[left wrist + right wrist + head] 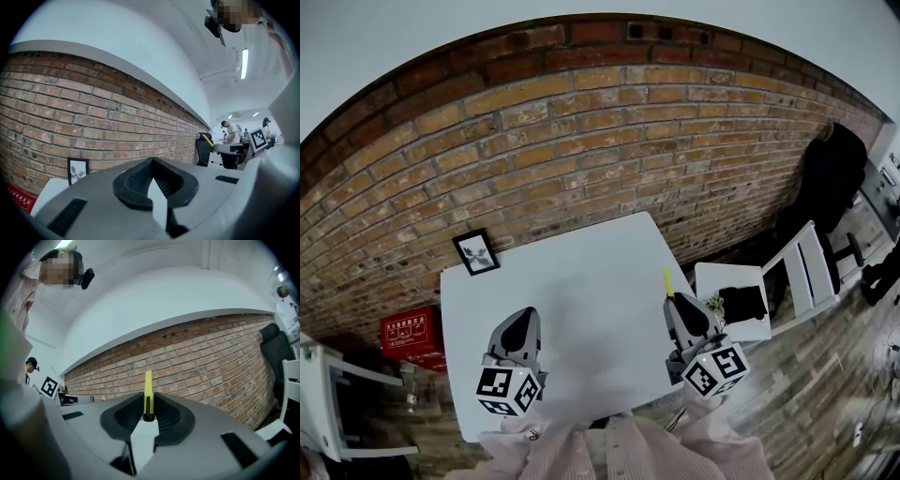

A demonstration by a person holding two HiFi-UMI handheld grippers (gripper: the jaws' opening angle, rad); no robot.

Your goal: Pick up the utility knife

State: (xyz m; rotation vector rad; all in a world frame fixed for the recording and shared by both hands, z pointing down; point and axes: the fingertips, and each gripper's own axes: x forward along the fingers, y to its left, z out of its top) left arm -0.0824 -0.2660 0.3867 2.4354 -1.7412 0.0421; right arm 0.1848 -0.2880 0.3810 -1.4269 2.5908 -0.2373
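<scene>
The pick-up looks as good as done: the right gripper (669, 300) is clamped on the yellow utility knife (668, 280). Its own view shows the two black pads pressed against the knife's flat sides, with the yellow body standing up past the fingertips against the brick wall. In the head view the knife pokes out beyond the jaws over the right edge of the white table (581, 272). Nothing of it appears to touch the tabletop, so it is judged to be lifted clear. What may remain is only to carry or steady it, since the task names no place to put it. The left gripper (523, 319) hangs over the left part of the table with its jaw tips closed together and nothing between them; only a sliver of white tabletop shows through the gap behind the tips. No container stands on the table. The only box-like thing is a red box (411, 333) with print, low by the wall to the left. It looks closed, so its contents cannot be told. A small framed picture (475, 251) leans at the table's far left corner.
</scene>
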